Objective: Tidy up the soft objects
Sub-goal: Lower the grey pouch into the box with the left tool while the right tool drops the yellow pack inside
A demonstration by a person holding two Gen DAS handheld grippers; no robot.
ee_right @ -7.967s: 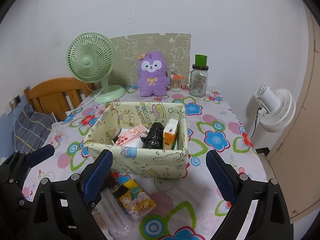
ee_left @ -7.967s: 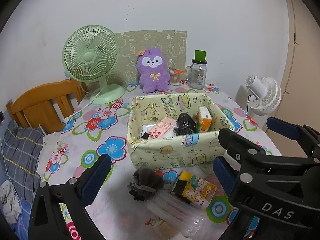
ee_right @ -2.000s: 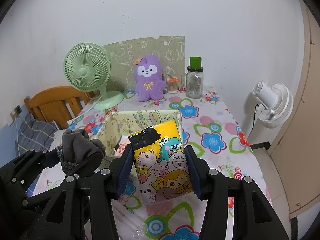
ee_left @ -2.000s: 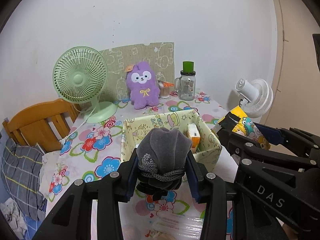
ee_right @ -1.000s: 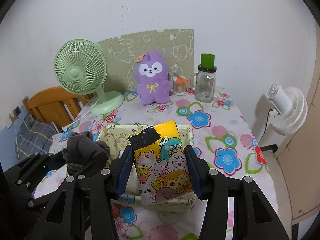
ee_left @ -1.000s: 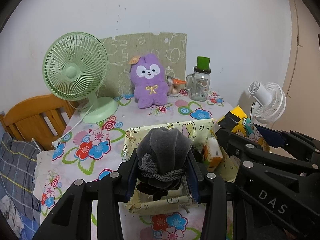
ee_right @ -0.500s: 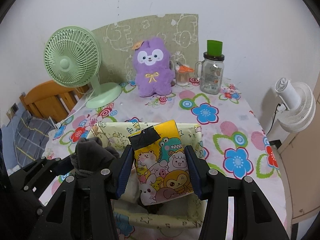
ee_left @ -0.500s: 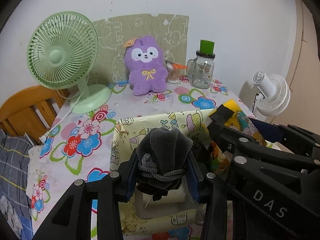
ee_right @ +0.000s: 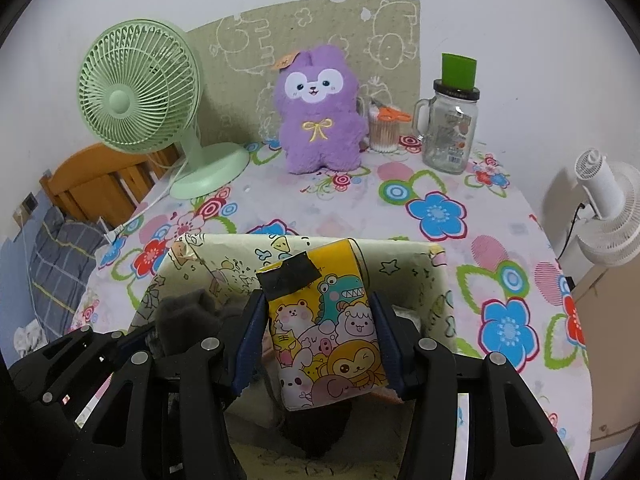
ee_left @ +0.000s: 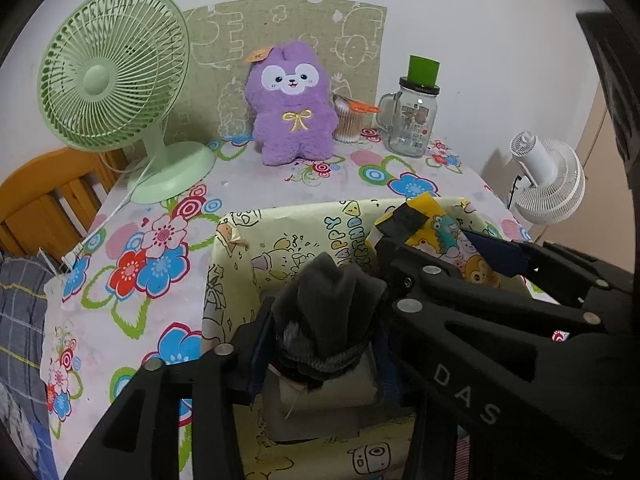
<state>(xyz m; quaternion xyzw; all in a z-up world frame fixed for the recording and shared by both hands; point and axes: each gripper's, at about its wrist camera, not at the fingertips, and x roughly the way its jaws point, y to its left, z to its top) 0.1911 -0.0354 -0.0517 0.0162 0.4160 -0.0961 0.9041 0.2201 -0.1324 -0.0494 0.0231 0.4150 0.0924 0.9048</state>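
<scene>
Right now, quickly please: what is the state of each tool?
Left tool: open, its jaws have just been opening; the pouch sits loose between them.
Right tool: closed, holding the yellow pack.

Counter (ee_right: pixel 328 204): covered by a pale cloth printed with large red, blue and pink flowers and green rings.

On it, read from the right wrist view:
- Mint-green desk fan (ee_right: pixel 140 88) at 10 o'clock, round base on the cloth, white cord trailing off the left edge.
- Purple plush toy (ee_right: pixel 318 114) at 12 o'clock, upright against a beige cartoon-print board (ee_right: pixel 248 52) that leans on the wall.
- Clear tub of cotton swabs (ee_right: pixel 384 128) just beside the plush, at 1 o'clock.
- Glass handled jar (ee_right: pixel 450 128) with green cap, next to the tub.
- Pale yellow cartoon-print fabric box (ee_right: pixel 436 280) at 6 o'clock, nearest the camera.
</scene>
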